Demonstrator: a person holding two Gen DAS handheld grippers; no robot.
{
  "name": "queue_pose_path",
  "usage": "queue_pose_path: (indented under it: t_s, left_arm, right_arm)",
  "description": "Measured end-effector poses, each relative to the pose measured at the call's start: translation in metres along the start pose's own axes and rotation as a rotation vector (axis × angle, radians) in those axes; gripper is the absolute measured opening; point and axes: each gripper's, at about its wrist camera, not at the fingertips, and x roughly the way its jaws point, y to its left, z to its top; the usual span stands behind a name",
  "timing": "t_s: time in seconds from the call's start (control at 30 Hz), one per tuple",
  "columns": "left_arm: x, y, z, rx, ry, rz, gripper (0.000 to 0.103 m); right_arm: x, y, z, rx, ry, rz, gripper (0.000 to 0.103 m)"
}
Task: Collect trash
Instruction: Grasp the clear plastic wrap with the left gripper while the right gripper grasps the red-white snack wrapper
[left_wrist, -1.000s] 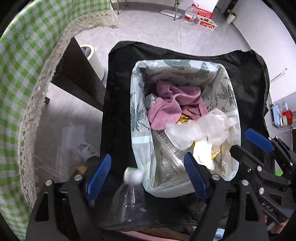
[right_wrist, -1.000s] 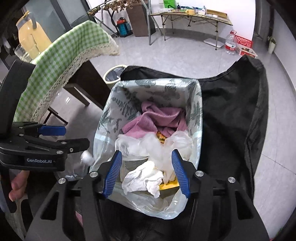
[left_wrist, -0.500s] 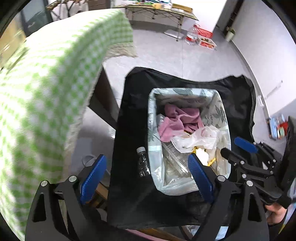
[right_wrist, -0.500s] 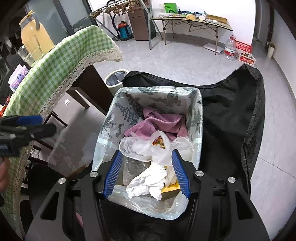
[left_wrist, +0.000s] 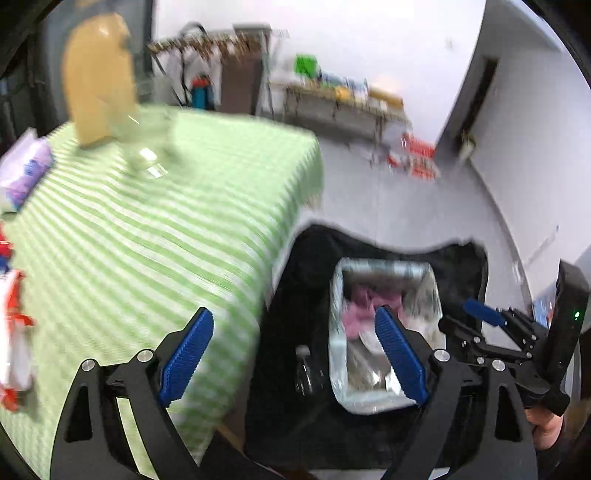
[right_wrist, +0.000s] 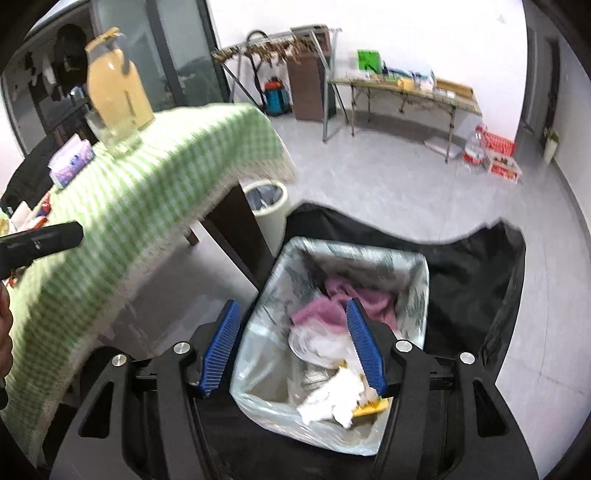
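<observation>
Looking along the left gripper (left_wrist: 293, 350), I see its jaws wide apart with nothing between them; they have just been opening further. A second ago this view sat low over the lined trash bin (left_wrist: 384, 332) with a clear plastic bottle (left_wrist: 306, 373) close under the jaws; now the view takes in the green checked worktop (left_wrist: 147, 229) on the left. The bottle lies outside the liner, against the bin's left wall on the black cloth (left_wrist: 295, 406), so by my reading it missed and still needs picking up. On the worktop stand a yellow pitcher (left_wrist: 99, 81) at the far side, a tissue pack (left_wrist: 26, 170) and red-and-white wrappers (left_wrist: 11, 332) at the left edge, likely the next trash. The right gripper (left_wrist: 491, 325) shows at the right edge, held by a hand (left_wrist: 550, 428).

From the right gripper's (right_wrist: 291, 350) own view, its jaws stand apart and empty, having just widened a little. Below them the bin (right_wrist: 406, 266) holds a pink cloth (right_wrist: 332, 306), a clear bag (right_wrist: 317, 343) and crumpled white tissue (right_wrist: 332, 402), which lay between the jaws a second ago. A small round bin (right_wrist: 266, 199) stands on the grey floor (right_wrist: 388, 184) beside the worktop's leg, and a folding table (right_wrist: 406, 96) lines the far wall.
</observation>
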Motion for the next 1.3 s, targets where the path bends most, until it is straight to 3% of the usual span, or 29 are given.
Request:
queue_pose_path:
  t_s: [0.07,0.2,0.33,0.7,0.87,0.97,1.1,1.3]
  left_arm:
    - [-0.023,0.015,0.002,-0.028,-0.066,0.009,0.091]
    - [-0.07,0.047,0.001,-0.086,-0.189,0.031,0.092]
    - [-0.118,0.089,-0.009,-0.151,-0.29,0.1,0.094]
    - [-0.214,0.19,-0.064,-0.29,-0.403,0.291,0.095]
    - [-0.241,0.232,-0.088,-0.337,-0.4,0.344,0.095]
    - [-0.249,0.253,-0.103,-0.318,-0.373,0.417,0.095]
    - [-0.247,0.281,-0.128,-0.306,-0.3,0.469,0.095]
    - [-0.225,0.324,-0.165,-0.374,-0.211,0.552,0.095]
  right_arm:
    - [-0.011,0.016,0.011,-0.027,-0.039,0.004,0.058]
    - [-0.026,0.047,0.028,-0.069,-0.103,0.022,0.061]
    - [-0.04,0.09,0.042,-0.132,-0.164,0.059,0.064]
    - [-0.058,0.203,0.047,-0.306,-0.231,0.176,0.068]
    - [-0.065,0.248,0.042,-0.363,-0.241,0.237,0.068]
    - [-0.068,0.272,0.038,-0.407,-0.243,0.268,0.068]
    - [-0.066,0.3,0.03,-0.453,-0.244,0.306,0.068]
    - [-0.042,0.345,0.011,-0.508,-0.165,0.356,0.068]
